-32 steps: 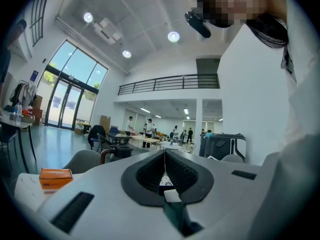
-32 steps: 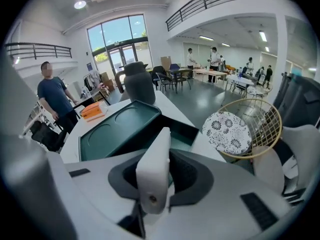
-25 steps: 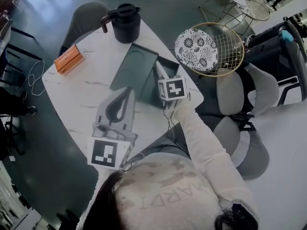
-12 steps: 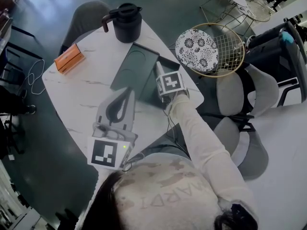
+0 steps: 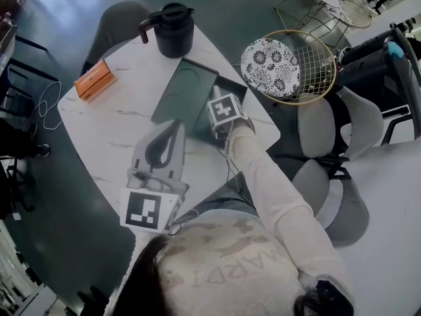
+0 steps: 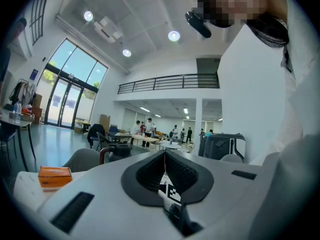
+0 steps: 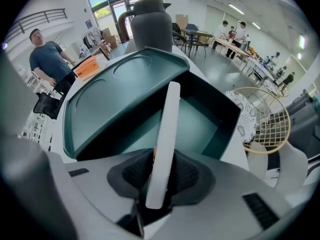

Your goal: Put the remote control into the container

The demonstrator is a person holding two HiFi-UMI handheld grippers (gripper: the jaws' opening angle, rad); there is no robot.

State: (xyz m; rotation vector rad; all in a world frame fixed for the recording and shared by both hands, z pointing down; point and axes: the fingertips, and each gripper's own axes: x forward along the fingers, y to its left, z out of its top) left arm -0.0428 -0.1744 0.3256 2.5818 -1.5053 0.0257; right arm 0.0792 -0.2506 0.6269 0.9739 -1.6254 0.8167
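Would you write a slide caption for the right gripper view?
Right gripper holds the white remote control over the open green container, jaws having just been opening.

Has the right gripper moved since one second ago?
Yes. The right gripper moved toward the kettle, further over the container; its jaws have just been opening, remote control between them.

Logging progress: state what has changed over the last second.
The right hand-held gripper moved down toward the open container, tipping steeper, its jaws just opening slightly with the remote control still between them. The left hand-held gripper, black jug and orange box stayed put.
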